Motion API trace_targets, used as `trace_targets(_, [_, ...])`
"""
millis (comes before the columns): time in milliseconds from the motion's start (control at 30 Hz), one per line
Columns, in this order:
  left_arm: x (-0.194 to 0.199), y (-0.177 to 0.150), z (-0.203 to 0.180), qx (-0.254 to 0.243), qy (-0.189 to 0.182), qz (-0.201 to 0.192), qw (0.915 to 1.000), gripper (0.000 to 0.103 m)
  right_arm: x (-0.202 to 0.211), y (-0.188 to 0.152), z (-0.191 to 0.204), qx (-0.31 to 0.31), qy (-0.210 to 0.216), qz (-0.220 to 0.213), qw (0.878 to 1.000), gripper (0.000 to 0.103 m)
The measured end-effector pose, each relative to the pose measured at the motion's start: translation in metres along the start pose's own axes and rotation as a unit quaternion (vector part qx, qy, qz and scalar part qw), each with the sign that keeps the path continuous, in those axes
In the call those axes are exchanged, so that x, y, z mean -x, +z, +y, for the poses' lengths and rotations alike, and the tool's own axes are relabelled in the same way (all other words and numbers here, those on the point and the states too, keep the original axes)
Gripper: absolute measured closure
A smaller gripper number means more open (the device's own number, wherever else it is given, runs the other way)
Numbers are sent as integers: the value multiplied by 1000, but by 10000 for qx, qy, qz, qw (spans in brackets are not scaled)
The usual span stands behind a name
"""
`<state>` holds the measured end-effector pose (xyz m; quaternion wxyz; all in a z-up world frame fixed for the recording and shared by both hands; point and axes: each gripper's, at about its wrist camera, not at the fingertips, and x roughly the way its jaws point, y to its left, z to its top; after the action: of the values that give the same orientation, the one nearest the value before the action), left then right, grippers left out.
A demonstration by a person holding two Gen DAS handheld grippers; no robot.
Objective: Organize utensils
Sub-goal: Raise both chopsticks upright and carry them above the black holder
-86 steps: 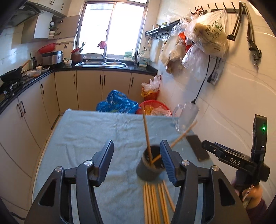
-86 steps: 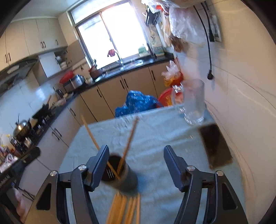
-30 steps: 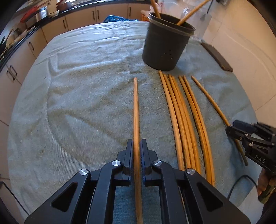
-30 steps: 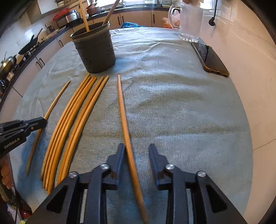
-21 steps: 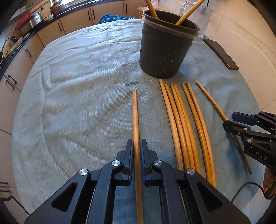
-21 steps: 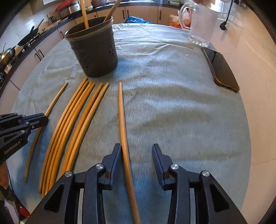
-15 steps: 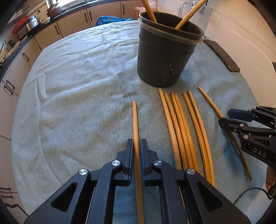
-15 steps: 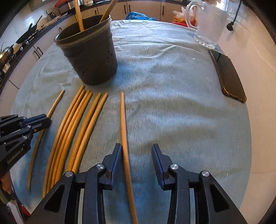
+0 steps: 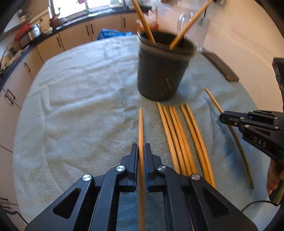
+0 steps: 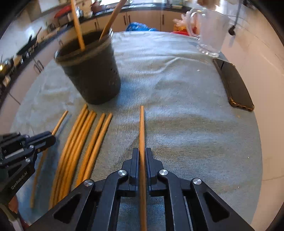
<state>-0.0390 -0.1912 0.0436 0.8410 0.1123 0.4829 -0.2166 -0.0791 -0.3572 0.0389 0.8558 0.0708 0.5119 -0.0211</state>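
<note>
Left gripper (image 9: 141, 151) clamps 1 chopstick (image 9: 140, 128); right gripper (image 10: 141, 154) clamps another chopstick (image 10: 142, 128). Both tips point toward the black holder (image 9: 162, 71). Only the right view shows the phone (image 10: 234, 83) fully.

Bright daylight comes in from the window (image 9: 71, 7) far ahead of the jaws, and it glows white there. The wall (image 9: 239, 44) to the right of the jaws shines pale and washed out. The black cup (image 10: 90, 71) ahead of the jaws looks smeared and blurry in both views, and so does the glass jug (image 10: 211, 30). The cloth (image 9: 79, 106) near the jaws looks sharp. Straight lines bend at the edges, and the corners are black.
</note>
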Motion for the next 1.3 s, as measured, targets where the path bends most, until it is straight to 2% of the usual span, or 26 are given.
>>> trace_targets(100, [17, 0, 4, 34, 91, -270, 9996, 97, 26, -1, -5, -106, 191, -331, 9992, 96])
trace_targets(300, [60, -6, -4, 13, 214, -794, 9966, 97, 78, -15, -5, -138, 210, -959, 9951, 96])
trace_targets(567, [104, -24, -17, -4, 322, -1268, 9914, 97, 131, -34, -11, -220, 191, -1621, 9863, 96])
trace_targets(867, [140, -43, -24, -18, 339, -1685, 9851, 97, 169, -56, -16, -448, 382, -2126, 9754, 96])
trace_targets(1300, [183, -57, -23, 147, 155, -2214, 9749, 97, 192, -70, -26, -760, 583, -2537, 9625, 96])
